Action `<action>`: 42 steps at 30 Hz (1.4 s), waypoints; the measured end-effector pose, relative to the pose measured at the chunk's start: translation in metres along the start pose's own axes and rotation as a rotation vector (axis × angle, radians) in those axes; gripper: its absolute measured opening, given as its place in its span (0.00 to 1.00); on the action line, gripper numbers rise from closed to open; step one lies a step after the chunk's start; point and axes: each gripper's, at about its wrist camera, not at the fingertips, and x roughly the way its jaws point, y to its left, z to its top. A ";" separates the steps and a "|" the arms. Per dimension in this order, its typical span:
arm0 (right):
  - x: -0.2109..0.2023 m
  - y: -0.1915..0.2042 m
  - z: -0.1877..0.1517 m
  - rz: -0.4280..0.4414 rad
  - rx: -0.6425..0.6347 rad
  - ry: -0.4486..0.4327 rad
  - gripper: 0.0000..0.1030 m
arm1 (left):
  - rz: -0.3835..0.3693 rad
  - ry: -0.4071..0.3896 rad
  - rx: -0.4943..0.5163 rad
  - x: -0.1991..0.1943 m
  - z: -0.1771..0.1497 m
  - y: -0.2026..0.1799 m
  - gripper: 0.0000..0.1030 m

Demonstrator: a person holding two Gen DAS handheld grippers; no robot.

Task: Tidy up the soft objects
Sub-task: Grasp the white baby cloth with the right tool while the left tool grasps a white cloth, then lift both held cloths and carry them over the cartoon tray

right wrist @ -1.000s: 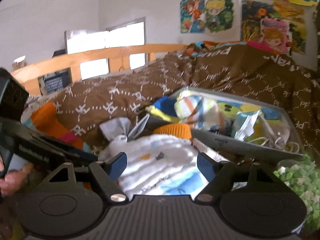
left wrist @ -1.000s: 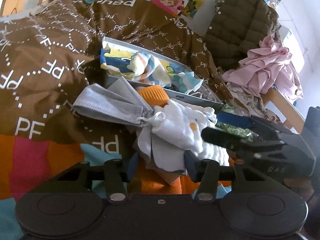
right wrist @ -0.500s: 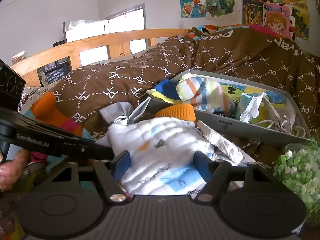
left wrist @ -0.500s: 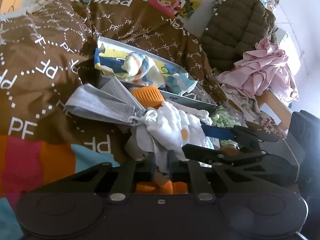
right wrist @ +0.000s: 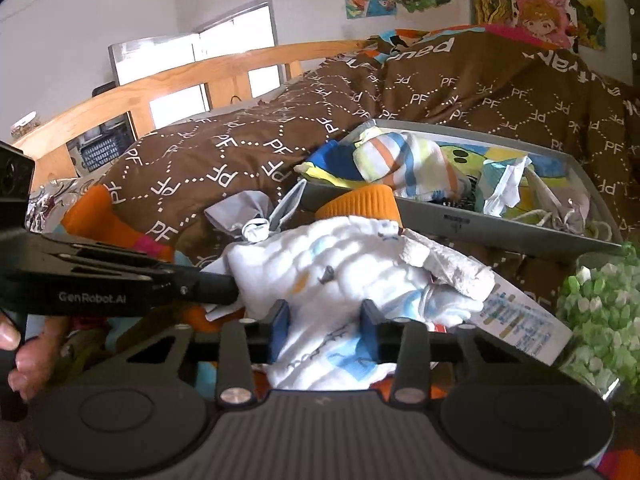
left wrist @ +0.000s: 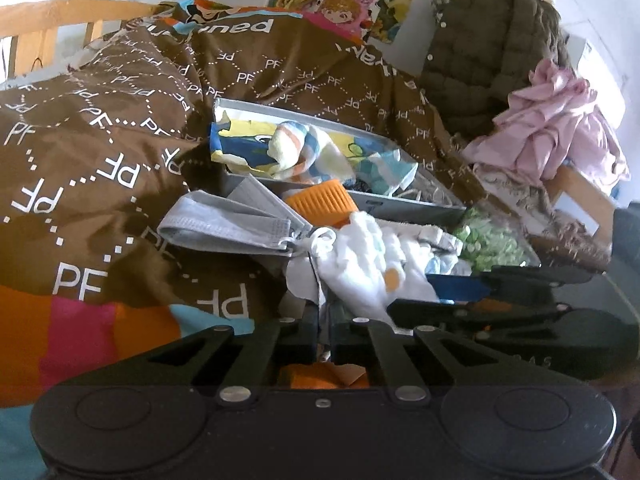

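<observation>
Pinching the white cloth (right wrist: 320, 280), left jaws pressed tight; right jaws closing round it.

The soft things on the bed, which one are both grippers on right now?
The white muslin cloth with small prints. The left gripper is shut on its edge, and the right gripper is closing around its bulk. The grey face mask and orange knit lie untouched.

The left gripper (left wrist: 325, 330) is clamped on the white cloth (left wrist: 368, 264); the right gripper (right wrist: 325, 326), beside it, is being closed around the same cloth.
</observation>
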 end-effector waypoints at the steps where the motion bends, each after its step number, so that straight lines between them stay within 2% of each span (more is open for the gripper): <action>1: -0.001 0.001 -0.001 -0.007 0.002 0.000 0.30 | 0.002 -0.001 0.004 -0.001 0.000 -0.001 0.05; 4: -0.003 0.005 -0.002 -0.027 0.008 0.001 0.19 | 0.004 -0.012 0.010 -0.003 -0.001 -0.003 0.04; 7: -0.008 0.010 -0.003 -0.065 -0.001 -0.004 0.13 | 0.006 -0.018 0.027 -0.005 -0.004 -0.005 0.03; 11: -0.020 0.018 -0.006 -0.103 -0.005 -0.015 0.10 | 0.011 -0.023 0.074 -0.013 -0.011 -0.016 0.03; 15: -0.036 0.028 -0.008 -0.103 -0.008 -0.047 0.10 | 0.032 -0.046 0.128 -0.030 -0.018 -0.030 0.02; 20: -0.057 0.036 -0.010 -0.111 0.002 -0.101 0.09 | 0.059 -0.076 0.148 -0.047 -0.024 -0.040 0.02; 24: -0.073 0.031 -0.008 -0.084 0.039 -0.159 0.09 | 0.080 -0.103 0.153 -0.062 -0.025 -0.045 0.02; 31: -0.096 0.009 -0.001 0.053 0.172 -0.267 0.09 | 0.070 -0.159 0.185 -0.091 -0.020 -0.061 0.02; 42: -0.119 -0.001 0.003 0.051 0.200 -0.391 0.10 | 0.057 -0.216 0.230 -0.117 -0.007 -0.084 0.02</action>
